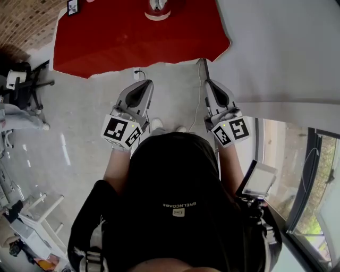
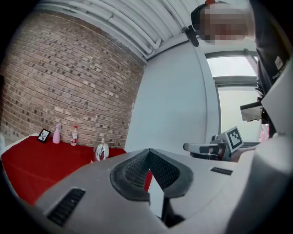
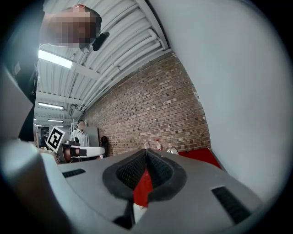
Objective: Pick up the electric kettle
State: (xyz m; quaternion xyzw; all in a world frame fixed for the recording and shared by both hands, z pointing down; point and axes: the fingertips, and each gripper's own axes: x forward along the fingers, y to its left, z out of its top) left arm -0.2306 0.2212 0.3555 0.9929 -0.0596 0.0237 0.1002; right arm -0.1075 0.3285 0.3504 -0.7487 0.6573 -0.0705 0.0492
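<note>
The electric kettle [image 1: 158,8] is silver and stands at the far edge of a red-covered table [image 1: 133,37]. It is small in the left gripper view [image 2: 101,151] and just past the jaw tips in the right gripper view [image 3: 172,150]. My left gripper [image 1: 145,83] and right gripper [image 1: 206,83] are held level side by side over the floor, short of the table's near edge and well apart from the kettle. Both have their jaws shut with the tips meeting and nothing between them [image 2: 149,150] [image 3: 146,150].
On the table stand a small picture frame [image 2: 44,135], a pink spray bottle [image 2: 56,134] and a small bottle [image 2: 73,135] against the brick wall. A white wall [image 1: 287,48] runs along the right. An office chair [image 1: 24,82] is at the left. A person [image 3: 81,132] stands far back.
</note>
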